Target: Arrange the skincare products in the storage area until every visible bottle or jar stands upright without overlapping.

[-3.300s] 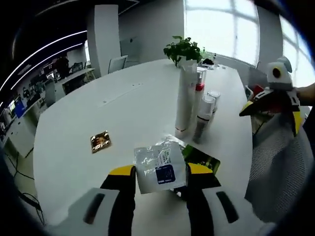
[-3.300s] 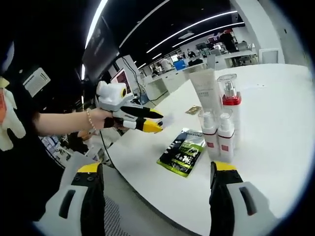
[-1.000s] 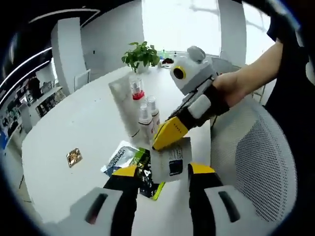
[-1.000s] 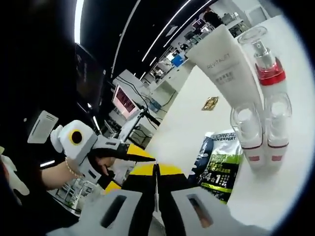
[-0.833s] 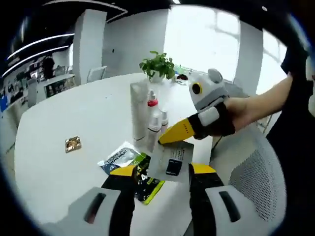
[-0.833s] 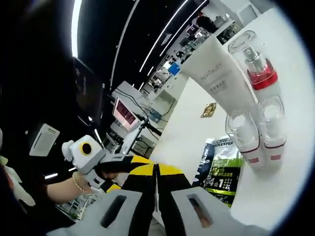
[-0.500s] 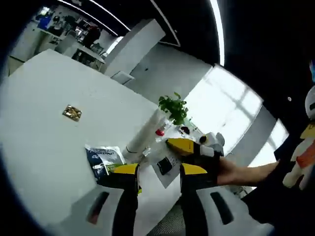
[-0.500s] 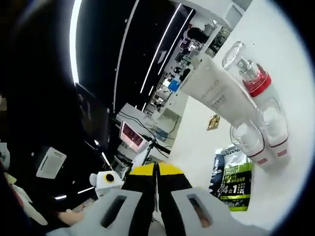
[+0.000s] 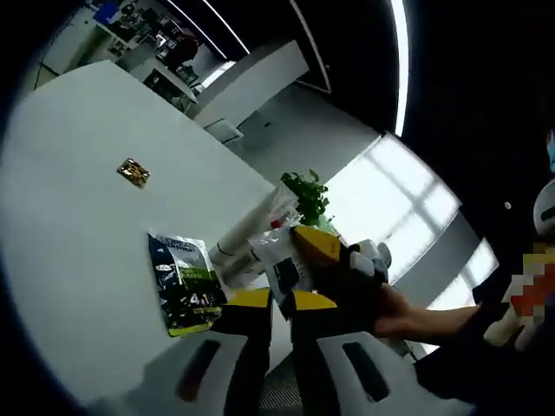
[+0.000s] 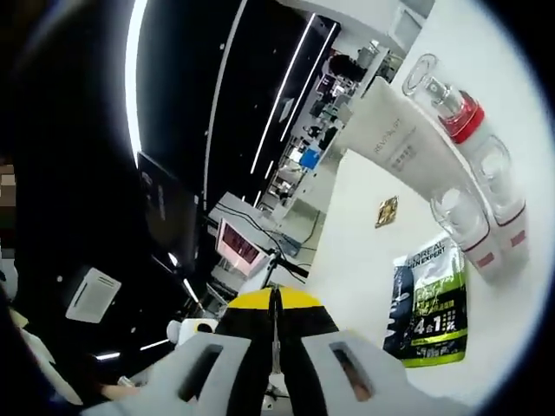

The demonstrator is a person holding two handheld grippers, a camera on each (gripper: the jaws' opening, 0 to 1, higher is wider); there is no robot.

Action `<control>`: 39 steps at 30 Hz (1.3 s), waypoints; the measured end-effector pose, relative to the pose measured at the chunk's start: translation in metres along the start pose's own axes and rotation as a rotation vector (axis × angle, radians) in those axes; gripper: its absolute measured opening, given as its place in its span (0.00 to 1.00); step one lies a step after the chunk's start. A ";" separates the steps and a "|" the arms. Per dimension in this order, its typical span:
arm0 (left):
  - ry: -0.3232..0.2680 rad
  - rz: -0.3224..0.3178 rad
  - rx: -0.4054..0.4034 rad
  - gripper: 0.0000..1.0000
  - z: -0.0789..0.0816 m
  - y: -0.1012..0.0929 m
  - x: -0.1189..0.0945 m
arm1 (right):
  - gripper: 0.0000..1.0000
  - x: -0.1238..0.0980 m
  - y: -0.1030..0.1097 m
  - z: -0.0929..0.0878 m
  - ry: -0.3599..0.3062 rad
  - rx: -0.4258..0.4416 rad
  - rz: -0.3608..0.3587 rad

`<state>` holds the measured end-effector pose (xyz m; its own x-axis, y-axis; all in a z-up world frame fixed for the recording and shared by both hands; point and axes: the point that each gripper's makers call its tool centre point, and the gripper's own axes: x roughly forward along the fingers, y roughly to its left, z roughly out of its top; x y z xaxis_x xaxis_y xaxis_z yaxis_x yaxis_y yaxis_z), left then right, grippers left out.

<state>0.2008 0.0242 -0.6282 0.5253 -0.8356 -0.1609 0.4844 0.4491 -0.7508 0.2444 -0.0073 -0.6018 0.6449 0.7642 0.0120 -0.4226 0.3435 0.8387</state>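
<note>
Holding: white sachet pinched at once by left gripper and right gripper, off the counter's edge, above the floor side.
Left fingers: nearly closed, yellow tips on the sachet's lower edge.
Right fingers: pressed together in the right gripper view, a thin white edge visible in the seam; taken as the same sachet.
Step in hand: judged a hand-over or two-handed reorienting of the sachet; placing not yet begun.
Bottles: white tube, red-collared pump bottle, two small clear-capped bottles standing together, upright relative to the counter, touching or just beside one another.
Flat items: green-and-black pouch lying beside the small bottles; small gold packet well apart on bare surface.
Next move: needs one gripper to release, then the sachet carried to a free patch near the group, overlapping nothing.
Surface: white counter, smooth, mostly bare.
Room: open office, dark ceiling with light strips, bright window, potted plant beyond the bottles, monitors in the distance.
</note>
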 end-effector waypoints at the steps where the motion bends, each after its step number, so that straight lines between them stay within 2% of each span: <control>1: -0.006 0.009 0.005 0.01 -0.001 0.000 -0.001 | 0.01 0.001 -0.002 -0.001 0.007 -0.027 -0.016; 4: 0.017 0.036 0.013 0.00 -0.003 0.006 -0.004 | 0.01 0.003 -0.010 -0.007 0.059 -0.159 -0.064; 6: 0.042 0.070 0.029 0.00 -0.004 0.013 -0.008 | 0.01 0.005 -0.013 -0.013 0.117 -0.262 -0.092; 8: 0.062 0.095 0.074 0.00 -0.003 0.018 -0.012 | 0.01 0.007 -0.013 -0.020 0.174 -0.341 -0.120; 12: 0.110 0.156 0.118 0.00 -0.005 0.035 -0.020 | 0.01 0.010 -0.021 -0.039 0.313 -0.518 -0.148; 15: 0.140 0.204 0.127 0.00 -0.008 0.049 -0.025 | 0.01 0.011 -0.025 -0.051 0.393 -0.614 -0.158; 19: 0.180 0.239 0.140 0.00 -0.016 0.064 -0.029 | 0.01 0.013 -0.038 -0.068 0.506 -0.751 -0.179; 22: 0.209 0.261 0.166 0.00 -0.022 0.071 -0.030 | 0.01 0.019 -0.048 -0.070 0.533 -0.789 -0.194; 28: 0.216 0.292 0.135 0.00 -0.024 0.086 -0.031 | 0.01 0.029 -0.066 -0.077 0.560 -0.791 -0.238; 32: 0.256 0.340 0.160 0.00 -0.026 0.101 -0.034 | 0.01 0.035 -0.077 -0.088 0.592 -0.798 -0.246; 39: 0.279 0.376 0.173 0.00 -0.027 0.119 -0.030 | 0.01 0.048 -0.099 -0.096 0.649 -0.818 -0.259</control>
<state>0.2242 0.0942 -0.7304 0.4903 -0.6476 -0.5833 0.4186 0.7620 -0.4941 0.2563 0.0473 -0.7364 0.4166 0.6765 -0.6073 -0.7747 0.6138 0.1523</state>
